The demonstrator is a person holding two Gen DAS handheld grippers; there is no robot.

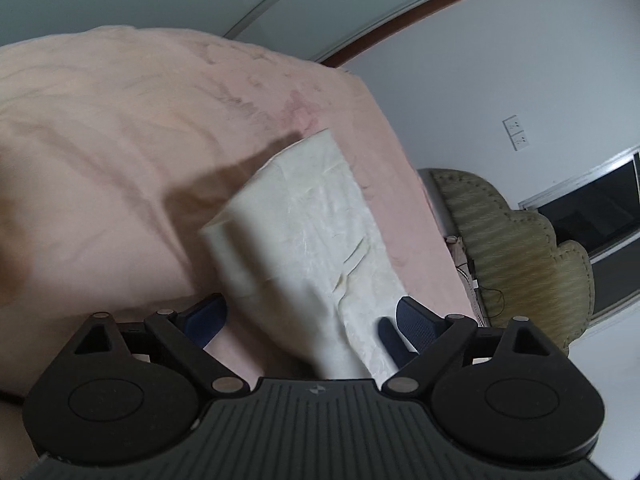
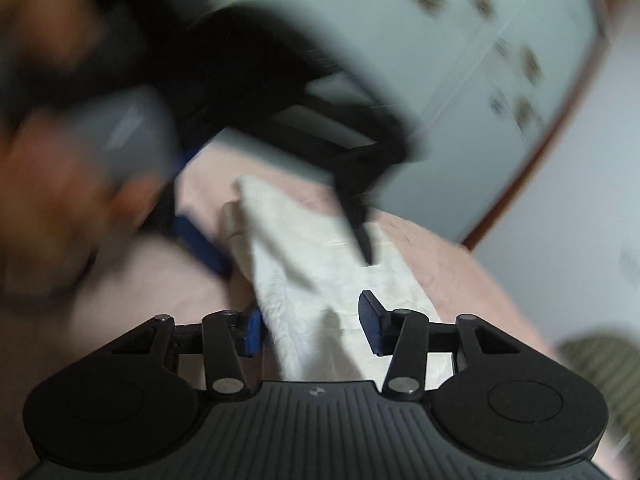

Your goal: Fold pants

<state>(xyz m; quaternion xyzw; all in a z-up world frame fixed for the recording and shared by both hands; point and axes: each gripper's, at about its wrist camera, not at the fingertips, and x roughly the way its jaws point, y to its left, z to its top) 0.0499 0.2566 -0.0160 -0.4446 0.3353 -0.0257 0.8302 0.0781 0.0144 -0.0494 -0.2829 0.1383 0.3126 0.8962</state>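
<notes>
We had the pants [image 1: 308, 232] folded into a narrow strip on the bed [image 1: 100, 140]. Both tools, left [image 1: 308, 320] and right [image 2: 312, 328], gaped wide, straddling the cloth without pinching. Moving hastily, a finger could have snagged and undone the fold.

Domestic bedroom. Bed covered by a pink sheet [image 1: 120, 152] serving as the work surface, with an olive padded headboard [image 1: 516, 248], scalloped along its edge, at one end. White plastered wall carrying a double wall socket [image 1: 516, 133]; dark window [image 1: 592, 204] in a pale frame beside it. Pale wardrobe panels [image 2: 460, 60] with small printed motifs, bordered by a reddish-brown wooden trim [image 1: 400, 20]. Thin cable [image 1: 486, 296] trailing between bed and headboard.
</notes>
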